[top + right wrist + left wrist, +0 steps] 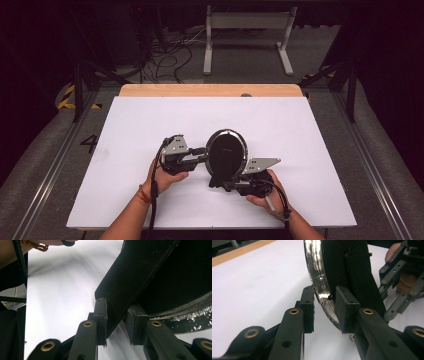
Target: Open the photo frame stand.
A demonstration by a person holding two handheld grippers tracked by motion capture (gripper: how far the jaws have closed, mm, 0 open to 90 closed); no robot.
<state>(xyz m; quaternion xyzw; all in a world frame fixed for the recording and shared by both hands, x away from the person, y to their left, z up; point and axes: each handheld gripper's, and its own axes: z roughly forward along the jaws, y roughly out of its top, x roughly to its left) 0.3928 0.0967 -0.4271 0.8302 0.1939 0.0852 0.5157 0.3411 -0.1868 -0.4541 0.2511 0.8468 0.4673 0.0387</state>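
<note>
Mirror, round, dark-faced, with a glittering silver rim and a black flat stand at its back; held upright just below the centre of the white tabletop in the high view, between the two tongs.

Left tongs, at 9 o'clock of the mirror in the high view, carried in the person's left hand. In the left gripper view the two black pads straddle the sparkling rim: one pad on the front side, the other on the dark back. The back pad lies against the mirror; a thin gap shows at the front pad, so whether the rim is truly clamped cannot be told.

Right tongs, at 5 o'clock of the mirror in the high view, carried in the right hand. In the right gripper view the pads sit on either side of the black stand; the left pad is pressed flat to its face, the right pad close against its other side. Gripping the stand, by appearance.

Grey three-cornered plates top both tools; black cables trail back along the forearms toward 6 o'clock.

Wooden edge of the tabletop at 12 o'clock. A bracelet sits on the left wrist.
</note>
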